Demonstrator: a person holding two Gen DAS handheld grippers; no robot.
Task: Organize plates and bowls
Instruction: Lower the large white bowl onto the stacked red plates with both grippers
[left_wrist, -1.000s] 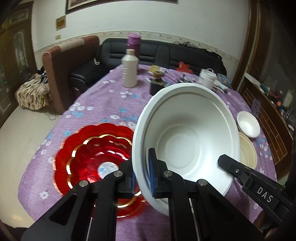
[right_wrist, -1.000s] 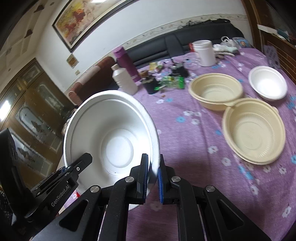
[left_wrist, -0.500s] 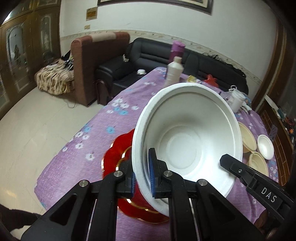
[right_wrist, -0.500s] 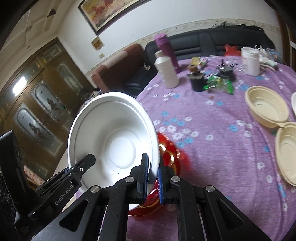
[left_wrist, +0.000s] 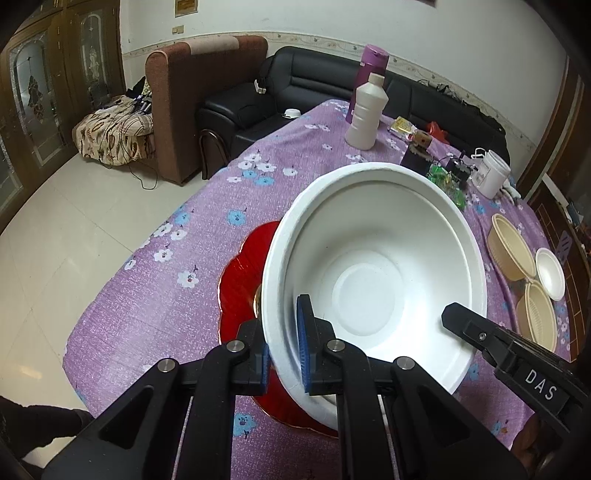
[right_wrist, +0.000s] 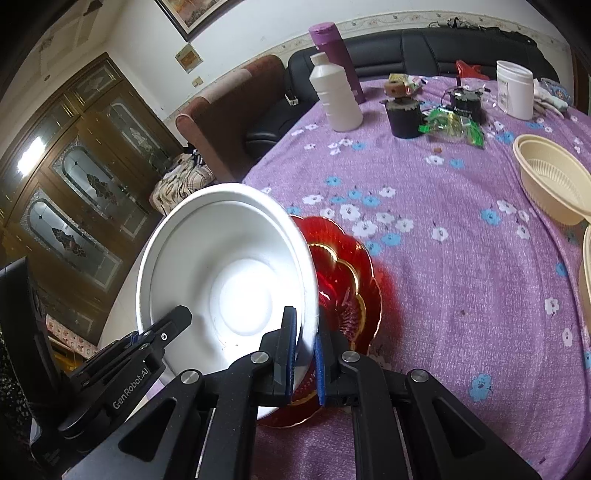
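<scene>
The left gripper (left_wrist: 284, 354) and right gripper (right_wrist: 304, 356) each clamp opposite rims of a white bowl (left_wrist: 373, 280), holding it tilted above a red plate (right_wrist: 347, 291) on the purple-clothed table (right_wrist: 461, 258). Cream bowls (left_wrist: 511, 251) sit well apart.

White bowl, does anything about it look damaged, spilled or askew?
Nothing damaged or spilled. The white bowl is tilted, held by its rim in both grippers, left and right, above the red plate.
</scene>
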